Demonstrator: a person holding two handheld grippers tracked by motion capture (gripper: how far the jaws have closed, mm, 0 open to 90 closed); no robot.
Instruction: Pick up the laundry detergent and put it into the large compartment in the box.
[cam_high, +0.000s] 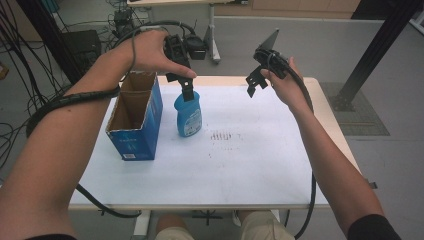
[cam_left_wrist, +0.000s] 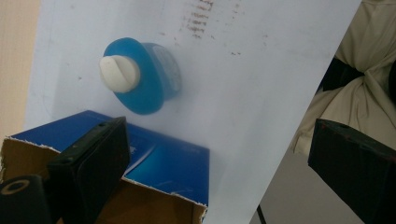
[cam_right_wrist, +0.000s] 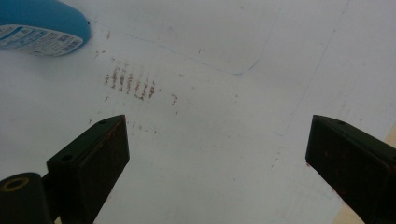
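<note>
Blue bottle (cam_high: 188, 115) stands upright on the counter (cam_high: 250, 160), just beside the open blue carton (cam_high: 136, 120). Left tool (cam_high: 186, 89) hovers above its white cap (cam_left_wrist: 119, 73), released (nothing gripped). Right tool (cam_high: 256, 83) held aloft, likewise released
</note>
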